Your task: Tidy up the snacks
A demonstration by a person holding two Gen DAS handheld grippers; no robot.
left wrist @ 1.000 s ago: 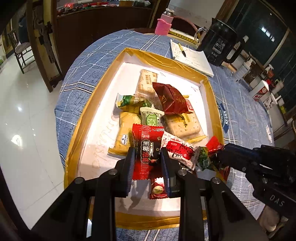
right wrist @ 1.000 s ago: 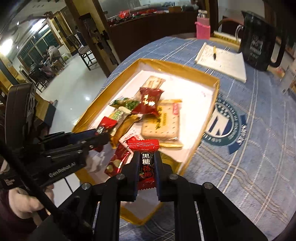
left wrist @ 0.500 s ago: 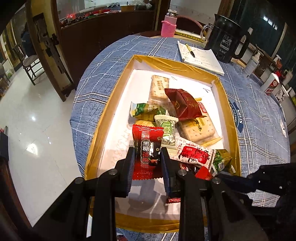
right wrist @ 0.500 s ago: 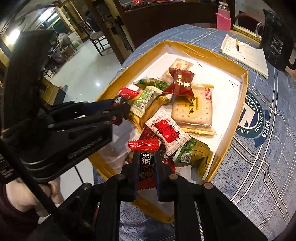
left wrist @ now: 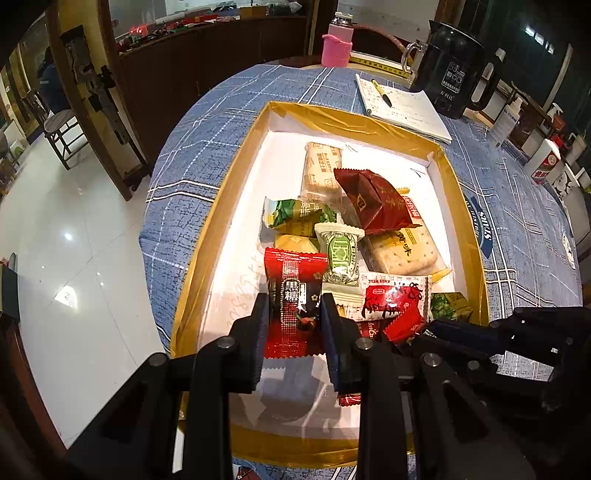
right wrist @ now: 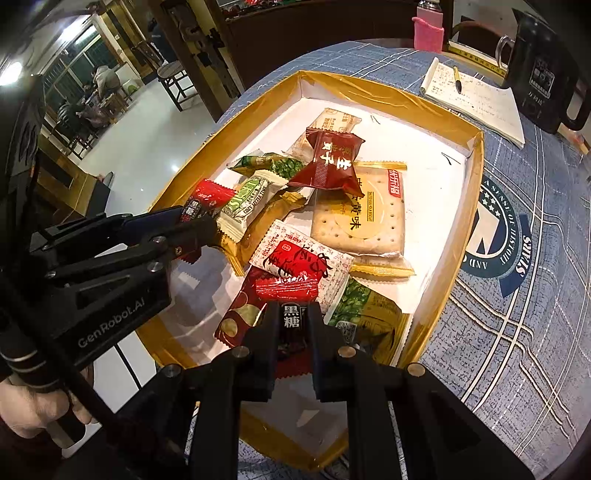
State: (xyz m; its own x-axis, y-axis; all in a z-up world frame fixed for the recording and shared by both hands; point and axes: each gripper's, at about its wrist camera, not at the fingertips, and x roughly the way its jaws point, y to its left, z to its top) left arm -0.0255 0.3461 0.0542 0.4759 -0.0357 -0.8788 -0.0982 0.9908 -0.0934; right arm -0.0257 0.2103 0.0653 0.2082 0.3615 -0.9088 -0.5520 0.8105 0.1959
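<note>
A gold-rimmed white tray (left wrist: 236,177) (right wrist: 469,184) on the blue table holds a heap of snack packets. My left gripper (left wrist: 293,317) is shut on a red and black brown-sugar packet (left wrist: 295,291), held above the tray's near left part; this gripper and packet also show in the right wrist view (right wrist: 199,218). My right gripper (right wrist: 294,325) is shut on a like red and black packet (right wrist: 291,310) above the tray's near right part; it also shows in the left wrist view (left wrist: 413,332). A dark red packet (left wrist: 376,203) (right wrist: 328,158) tops the heap.
A notepad with a pen (left wrist: 402,107) (right wrist: 476,96), a black kettle (left wrist: 454,77) (right wrist: 543,74) and a pink-sleeved bottle (left wrist: 336,44) (right wrist: 428,29) stand beyond the tray. The table edge (left wrist: 147,221) drops to tiled floor on the left.
Both grippers have moved in over the near end of the tray, each still holding its packet. The right gripper now hangs lower over the packets at the tray's near right.
</note>
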